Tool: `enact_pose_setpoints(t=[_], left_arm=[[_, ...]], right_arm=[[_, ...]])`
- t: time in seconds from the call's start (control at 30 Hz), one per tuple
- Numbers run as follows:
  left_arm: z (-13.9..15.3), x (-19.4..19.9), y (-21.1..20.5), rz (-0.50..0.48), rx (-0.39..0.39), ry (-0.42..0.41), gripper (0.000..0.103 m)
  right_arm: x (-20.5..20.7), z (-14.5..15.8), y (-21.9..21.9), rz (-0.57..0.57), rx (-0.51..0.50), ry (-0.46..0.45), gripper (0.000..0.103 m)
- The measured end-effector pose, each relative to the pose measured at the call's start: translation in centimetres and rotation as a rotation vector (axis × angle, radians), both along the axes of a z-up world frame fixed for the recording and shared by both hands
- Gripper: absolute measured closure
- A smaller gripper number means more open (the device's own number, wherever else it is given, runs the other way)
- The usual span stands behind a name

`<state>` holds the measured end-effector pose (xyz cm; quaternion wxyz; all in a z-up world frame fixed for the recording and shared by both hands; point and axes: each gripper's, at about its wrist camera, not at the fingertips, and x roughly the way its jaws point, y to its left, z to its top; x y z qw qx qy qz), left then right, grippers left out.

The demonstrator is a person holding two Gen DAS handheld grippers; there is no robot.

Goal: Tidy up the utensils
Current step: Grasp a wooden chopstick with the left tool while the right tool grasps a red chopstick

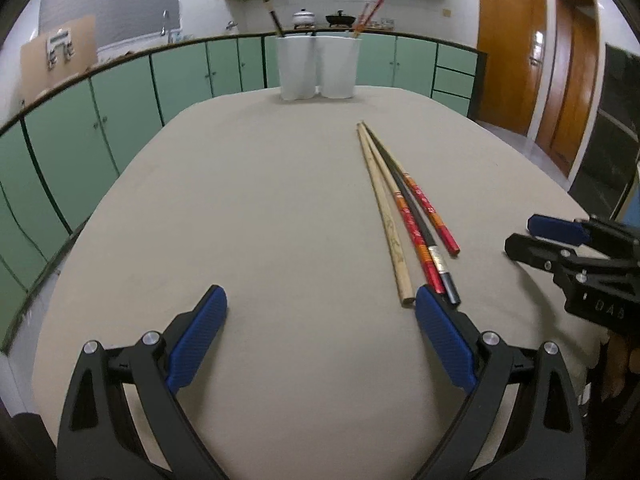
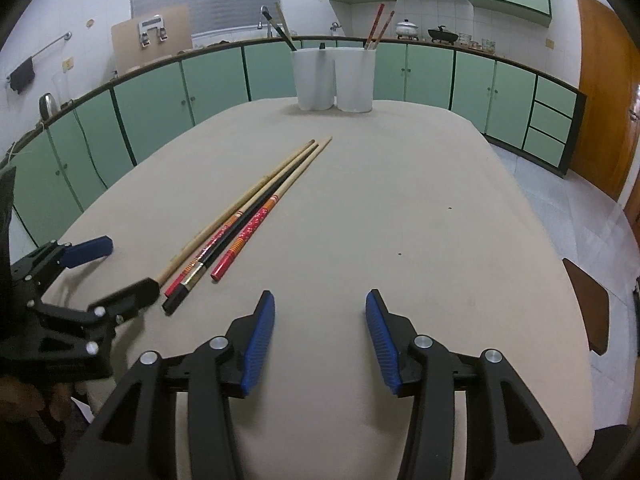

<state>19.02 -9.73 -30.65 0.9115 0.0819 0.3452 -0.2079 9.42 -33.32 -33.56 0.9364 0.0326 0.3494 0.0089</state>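
Note:
Several chopsticks lie side by side on the beige table: a plain wooden one (image 1: 386, 216), a black one (image 1: 412, 220) and two red-patterned ones (image 1: 430, 204); they also show in the right wrist view (image 2: 240, 220). Two white cups stand at the table's far end: the left cup (image 1: 298, 68) holds a dark chopstick and the right cup (image 1: 338, 66) holds red ones. My left gripper (image 1: 320, 304) is open and empty, its right finger beside the chopsticks' near ends. My right gripper (image 2: 320, 308) is open and empty, to the right of the chopsticks.
The beige table (image 1: 240, 220) is rounded, with its edge close on both sides. Green kitchen cabinets (image 1: 120, 92) run behind it. A brown chair seat (image 2: 588, 304) stands at the table's right edge. Wooden doors (image 1: 512, 52) are at the far right.

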Motion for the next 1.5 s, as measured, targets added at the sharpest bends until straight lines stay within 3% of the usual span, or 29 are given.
enact_pose_setpoints(t=[0.27, 0.53, 0.6, 0.7, 0.9, 1.0, 1.07, 1.17, 1.23, 1.27, 1.33, 1.37, 1.5], left_arm=[[0.4, 0.1, -0.9, -0.018, -0.001, -0.012, 0.012], [0.4, 0.6, -0.3, -0.001, -0.020, -0.002, 0.042], [0.4, 0.7, 0.0, 0.006, -0.022, -0.009, 0.059], [0.4, 0.8, 0.9, 0.033, -0.028, -0.009, 0.074], [0.5, 1.5, 1.8, 0.065, -0.041, -0.004, 0.082], [0.7, 1.5, 1.9, 0.054, -0.049, 0.009, 0.081], [0.9, 1.3, 1.8, 0.027, -0.049, 0.014, 0.080], [1.1, 1.3, 1.5, 0.007, -0.025, -0.007, 0.067], [0.9, 1.4, 1.3, -0.003, -0.023, -0.005, 0.066], [0.8, 1.4, 1.2, -0.008, -0.021, -0.006, 0.067], [0.6, 1.4, 1.1, -0.020, -0.023, 0.000, 0.091], [0.6, 1.3, 1.1, -0.018, -0.023, -0.004, 0.095], [0.5, 1.8, 2.1, 0.065, -0.066, 0.010, 0.095]], right_arm=[[1.0, 0.5, 1.8, 0.044, 0.011, -0.014, 0.056], [1.7, 0.6, 3.4, 0.088, 0.018, -0.024, 0.056], [1.8, 0.5, 3.7, 0.095, 0.016, -0.022, 0.056], [1.9, 0.4, 3.9, 0.092, 0.016, -0.018, 0.056], [2.4, 0.0, 4.5, 0.084, -0.006, -0.010, 0.056], [2.5, -0.1, 4.4, 0.066, -0.034, -0.009, 0.066], [2.5, -0.1, 3.7, 0.041, -0.035, -0.008, 0.084], [2.7, 0.1, 2.9, 0.031, 0.000, 0.005, 0.086], [2.8, 0.1, 2.7, 0.038, 0.017, 0.008, 0.086], [2.9, 0.0, 2.8, 0.038, 0.011, 0.007, 0.086], [2.8, 0.0, 2.8, 0.032, 0.000, 0.005, 0.088], [2.8, 0.0, 2.7, 0.018, -0.002, 0.004, 0.095], [2.4, -0.2, 1.2, -0.069, 0.006, -0.002, 0.097]])
